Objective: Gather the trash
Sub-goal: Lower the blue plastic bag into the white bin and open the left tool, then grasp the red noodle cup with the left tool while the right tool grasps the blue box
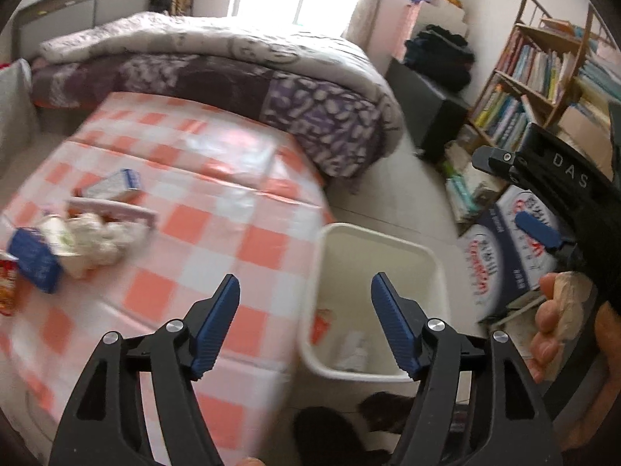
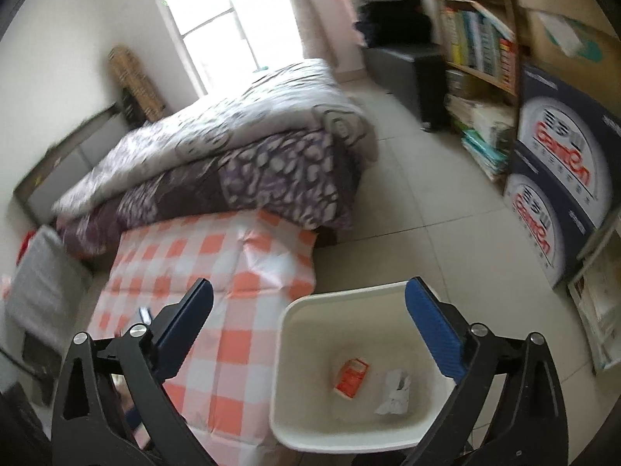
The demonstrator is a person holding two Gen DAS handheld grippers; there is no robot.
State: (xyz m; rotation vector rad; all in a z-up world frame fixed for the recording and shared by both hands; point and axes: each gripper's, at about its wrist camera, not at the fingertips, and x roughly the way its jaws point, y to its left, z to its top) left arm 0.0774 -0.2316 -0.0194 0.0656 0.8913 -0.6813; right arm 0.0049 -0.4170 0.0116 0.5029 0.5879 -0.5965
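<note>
A white trash bin [image 1: 382, 240] stands on the floor beside the table with the orange-checked cloth [image 1: 217, 233]. In the right wrist view the bin [image 2: 295, 322] holds an orange carton [image 2: 351, 377] and crumpled white paper [image 2: 394, 392]. My left gripper [image 1: 304, 291] is open and empty, between the table edge and the bin. My right gripper [image 2: 310, 299] is open and empty above the bin; it also shows at the right of the left wrist view [image 1: 537, 229]. On the table's left lie a blue box [image 1: 35, 258], crumpled tissue [image 1: 97, 239] and a white-blue carton [image 1: 114, 186].
A bed with a purple quilt [image 1: 240, 73] stands behind the table. A wooden bookshelf [image 1: 535, 77], stacked cartons [image 2: 555, 190] and books stand on the right. Tiled floor [image 2: 419, 209] lies between bed and shelf. A red packet [image 1: 7, 287] sits at the table's left edge.
</note>
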